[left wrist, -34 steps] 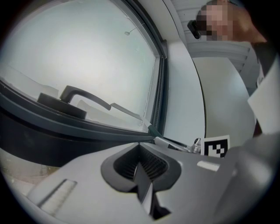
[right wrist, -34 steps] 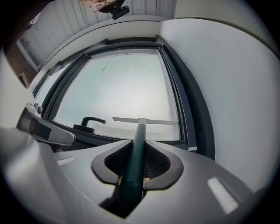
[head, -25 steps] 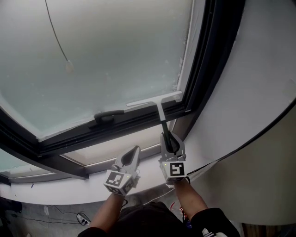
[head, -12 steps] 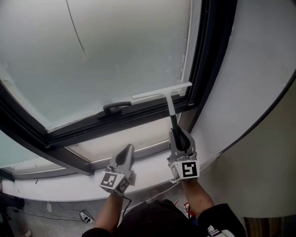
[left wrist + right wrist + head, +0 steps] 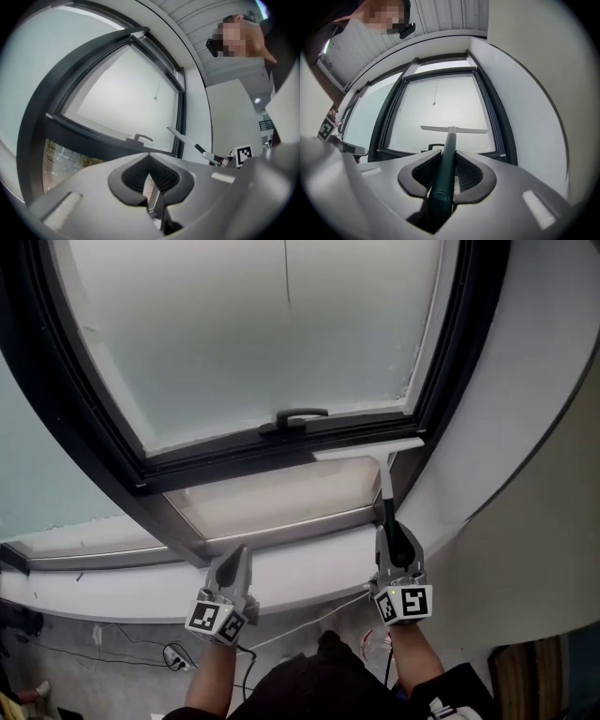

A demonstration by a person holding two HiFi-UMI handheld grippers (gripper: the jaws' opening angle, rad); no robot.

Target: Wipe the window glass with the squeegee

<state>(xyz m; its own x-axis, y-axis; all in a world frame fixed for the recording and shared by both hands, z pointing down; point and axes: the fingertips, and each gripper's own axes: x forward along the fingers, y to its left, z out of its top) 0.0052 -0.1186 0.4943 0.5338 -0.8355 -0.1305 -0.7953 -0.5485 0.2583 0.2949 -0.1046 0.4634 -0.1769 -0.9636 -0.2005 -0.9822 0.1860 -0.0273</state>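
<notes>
The right gripper [image 5: 390,532] pinches the squeegee [image 5: 367,451] handle, blade at the lower right frame below the window glass [image 5: 262,334], left gripper [image 5: 232,563] pressed together and empty; apparently between strokes, the blade next needs raising onto the pane.

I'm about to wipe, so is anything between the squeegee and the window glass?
Nothing visible blocks it. The squeegee, held in the right gripper, has open air up to the glass. The window handle sits left of the blade, and a thin cord hangs higher over the pane.
</notes>
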